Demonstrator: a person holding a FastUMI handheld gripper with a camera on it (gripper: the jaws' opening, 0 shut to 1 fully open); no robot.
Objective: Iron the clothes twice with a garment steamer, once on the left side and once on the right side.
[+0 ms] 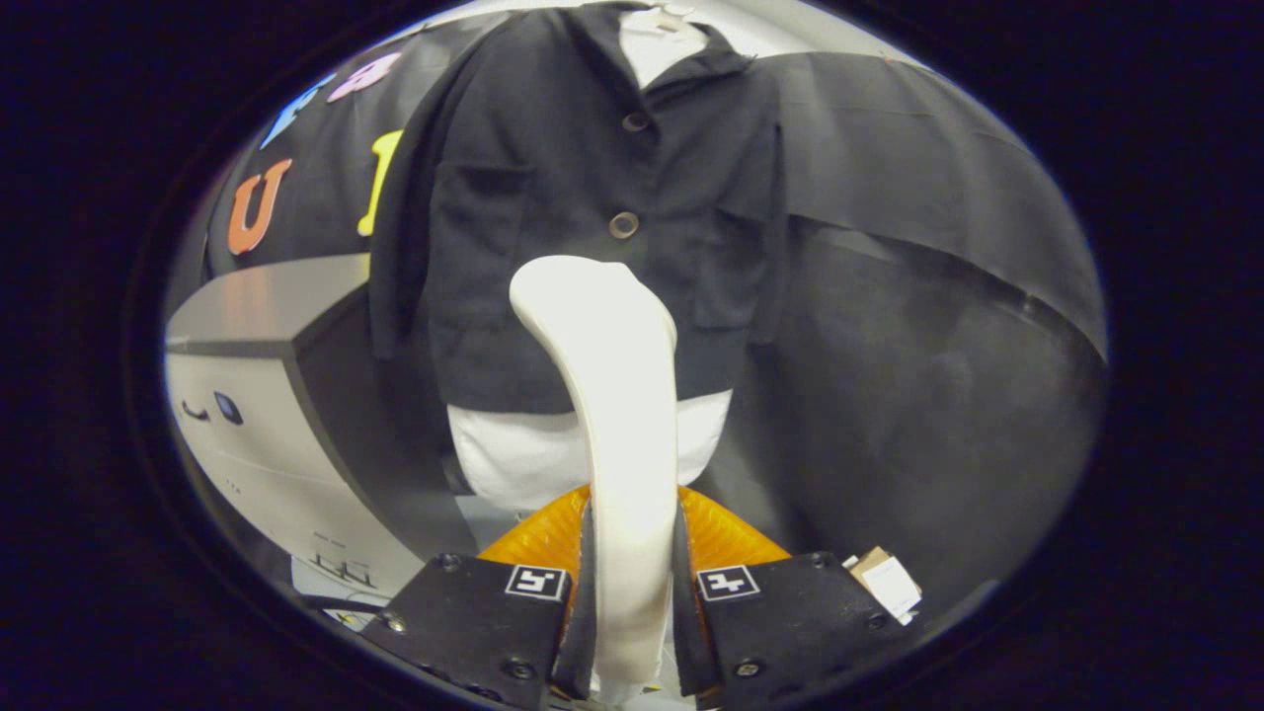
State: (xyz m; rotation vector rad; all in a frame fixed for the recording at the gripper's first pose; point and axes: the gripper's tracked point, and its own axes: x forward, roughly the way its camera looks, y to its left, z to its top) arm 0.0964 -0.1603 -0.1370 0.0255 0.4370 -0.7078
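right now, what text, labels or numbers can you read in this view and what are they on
No text reads clearly.
Square code markers on the gripper, shut on the garment steamer: patterns, not words.
Paper tag beside the fingers: too blurred.
Small print on the grey cabinet: too small.

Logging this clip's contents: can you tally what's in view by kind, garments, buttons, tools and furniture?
Garments: 2, a dark jacket over a white shirt.
Jacket buttons: 2, upper and lower.
Tools: 1, the white steamer, clamped between both fingers of the gripper, its head just short of the jacket.
Furniture: 1, a grey cabinet beside the jacket.
Total: 6.
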